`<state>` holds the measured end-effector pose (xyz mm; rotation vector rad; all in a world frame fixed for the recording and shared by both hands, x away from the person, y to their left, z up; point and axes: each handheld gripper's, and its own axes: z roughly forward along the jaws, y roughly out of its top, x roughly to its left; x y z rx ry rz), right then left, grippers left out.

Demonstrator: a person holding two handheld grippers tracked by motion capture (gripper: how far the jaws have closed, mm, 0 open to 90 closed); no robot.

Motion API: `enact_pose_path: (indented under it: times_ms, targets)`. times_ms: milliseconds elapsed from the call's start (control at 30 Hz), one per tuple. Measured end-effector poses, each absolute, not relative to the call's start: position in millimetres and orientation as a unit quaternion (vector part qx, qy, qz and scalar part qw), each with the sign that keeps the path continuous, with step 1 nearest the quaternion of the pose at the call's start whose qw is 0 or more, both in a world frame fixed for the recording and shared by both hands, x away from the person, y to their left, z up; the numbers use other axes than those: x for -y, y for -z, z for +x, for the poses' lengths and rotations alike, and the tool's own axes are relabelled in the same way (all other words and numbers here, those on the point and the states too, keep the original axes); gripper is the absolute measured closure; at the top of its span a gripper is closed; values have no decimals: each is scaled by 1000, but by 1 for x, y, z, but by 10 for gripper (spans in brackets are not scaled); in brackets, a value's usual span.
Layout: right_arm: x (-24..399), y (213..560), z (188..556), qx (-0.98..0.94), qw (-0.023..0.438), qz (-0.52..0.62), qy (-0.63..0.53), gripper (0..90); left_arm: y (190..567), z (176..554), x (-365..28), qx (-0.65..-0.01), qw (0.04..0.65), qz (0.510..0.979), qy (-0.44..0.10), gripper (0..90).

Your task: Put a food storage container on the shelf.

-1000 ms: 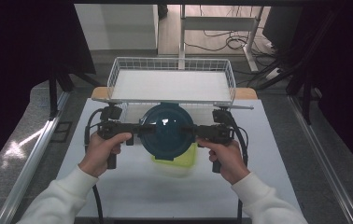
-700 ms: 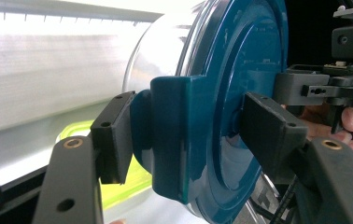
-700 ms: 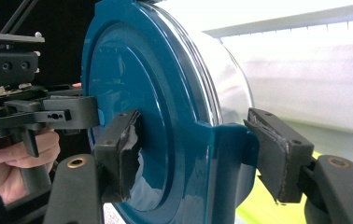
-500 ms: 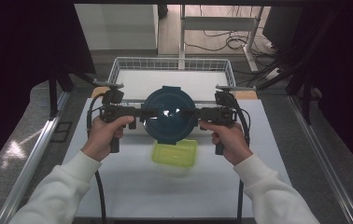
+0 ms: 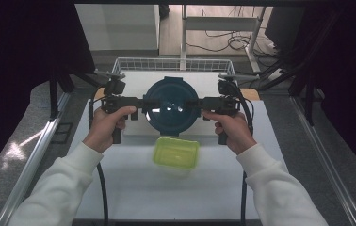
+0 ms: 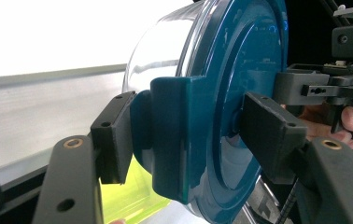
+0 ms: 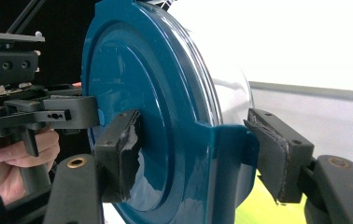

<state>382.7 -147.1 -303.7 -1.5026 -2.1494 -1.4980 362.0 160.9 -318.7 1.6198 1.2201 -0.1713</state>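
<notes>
Container with a teal lid [image 5: 170, 106] hangs above the white counter [image 5: 133, 183], carried between 2 grippers in front of the wire basket [image 5: 173, 65] at the far edge. Its clear bowl faces down and the lid faces up toward the high view. A smaller yellow-green tub [image 5: 176, 152] sits on the counter just nearer the person. The left gripper [image 6: 191, 140] has its fingers closed on the lid's side tab, one pad on each face; the right gripper [image 7: 198, 154] pinches the opposite tab the same way. Judging from this, the step is a 2-handed carry toward the basket: both hands should travel level and together, keeping equal squeeze so neither tab slips or twists.
</notes>
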Motion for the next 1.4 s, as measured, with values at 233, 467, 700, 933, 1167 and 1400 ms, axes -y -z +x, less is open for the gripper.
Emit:
enact_pose_path:
  times_ms: [233, 467, 700, 933, 1167, 1400]
  targets:
    - [146, 296, 395, 714, 56, -493, 494, 365, 313, 374, -163, -506, 527, 679, 70, 380]
    - [145, 287, 411, 714, 54, -486, 500, 365, 304, 388, -163, -508, 530, 676, 66, 380]
    - [144, 278, 428, 715, 48, -484, 503, 368, 298, 405, -165, -506, 535, 673, 67, 380]
    - [143, 268, 442, 715, 45, -481, 505, 369, 287, 420, -166, -501, 538, 676, 62, 380]
    - [144, 259, 461, 710, 48, -484, 508, 369, 277, 441, -166, -499, 532, 682, 62, 381]
    - [143, 268, 475, 710, 59, -491, 502, 368, 288, 452, -168, -508, 526, 678, 70, 381]
